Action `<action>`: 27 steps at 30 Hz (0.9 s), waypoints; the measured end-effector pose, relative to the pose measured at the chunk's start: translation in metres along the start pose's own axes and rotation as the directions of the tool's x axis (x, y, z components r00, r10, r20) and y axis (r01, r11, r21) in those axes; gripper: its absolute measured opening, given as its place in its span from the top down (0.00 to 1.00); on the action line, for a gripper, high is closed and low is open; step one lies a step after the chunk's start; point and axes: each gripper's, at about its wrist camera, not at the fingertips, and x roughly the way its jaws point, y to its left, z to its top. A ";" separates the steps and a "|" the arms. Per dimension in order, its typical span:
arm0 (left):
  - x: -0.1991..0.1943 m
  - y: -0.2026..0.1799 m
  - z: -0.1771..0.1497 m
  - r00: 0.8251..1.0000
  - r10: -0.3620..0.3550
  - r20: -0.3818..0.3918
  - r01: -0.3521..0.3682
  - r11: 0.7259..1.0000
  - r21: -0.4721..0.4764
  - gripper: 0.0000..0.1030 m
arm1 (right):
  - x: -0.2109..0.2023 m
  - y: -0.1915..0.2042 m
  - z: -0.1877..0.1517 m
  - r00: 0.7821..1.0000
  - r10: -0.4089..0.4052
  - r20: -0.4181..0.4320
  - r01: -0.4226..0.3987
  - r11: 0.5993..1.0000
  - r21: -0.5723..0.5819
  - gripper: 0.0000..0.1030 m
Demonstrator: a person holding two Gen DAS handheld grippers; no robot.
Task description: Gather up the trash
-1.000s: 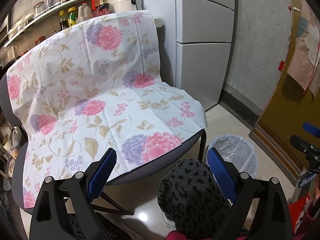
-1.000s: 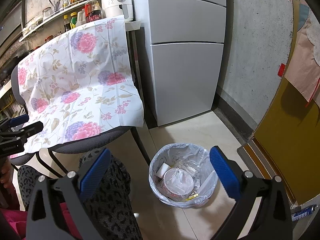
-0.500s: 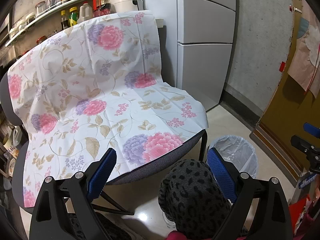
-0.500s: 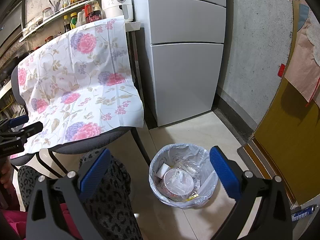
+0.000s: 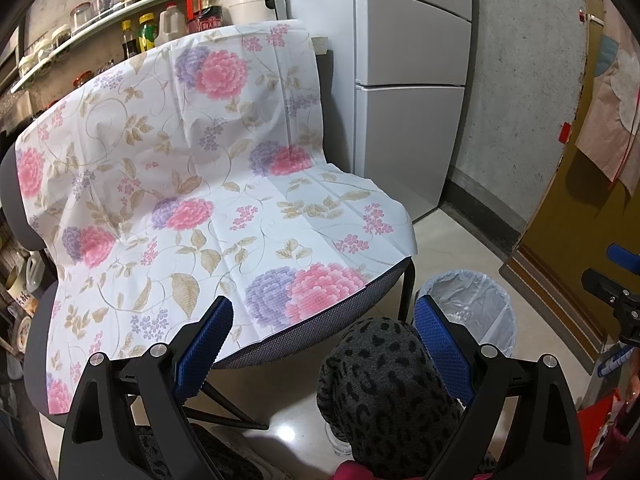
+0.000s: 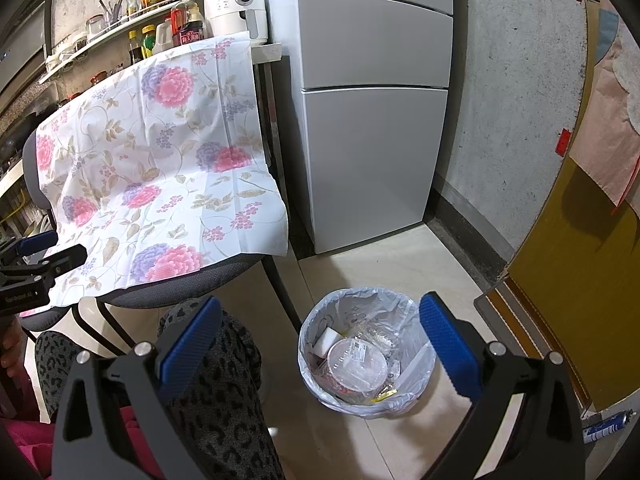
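Trash bin (image 6: 366, 354) sits at your knee's three o'clock; both jaws wide, empty; a careless swing tips it.

Open trash bin (image 6: 366, 354), chair (image 6: 192, 280) beside, knee (image 6: 208, 344) near

A home kitchen corner.
A grey fridge (image 6: 372, 120) stands against a bare concrete wall (image 6: 512, 100); beside it a shelf (image 6: 104, 36) carries sauce bottles (image 6: 186, 20) and jars, with a white air fryer (image 6: 236, 10) at its fridge-side end and a lined trash bin (image 6: 366, 350) on the tiled floor.
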 end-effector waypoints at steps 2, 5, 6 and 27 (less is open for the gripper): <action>0.000 0.000 0.000 1.000 -0.001 0.001 0.001 1.000 -0.001 0.11 | 0.000 0.000 0.000 1.000 -0.002 -0.001 0.002 1.000 0.000 0.06; 0.000 0.000 0.000 1.000 -0.001 0.000 0.001 1.000 0.000 0.11 | 0.000 -0.001 0.000 1.000 0.000 0.000 0.000 1.000 -0.001 0.06; 0.000 0.000 0.000 1.000 -0.001 0.000 0.001 1.000 0.000 0.11 | 0.000 -0.001 0.001 1.000 0.000 0.000 0.000 1.000 0.000 0.06; -0.002 0.005 0.000 1.000 -0.006 0.003 0.006 1.000 -0.001 0.11 | 0.000 -0.001 0.000 1.000 0.002 0.001 -0.002 1.000 -0.002 0.06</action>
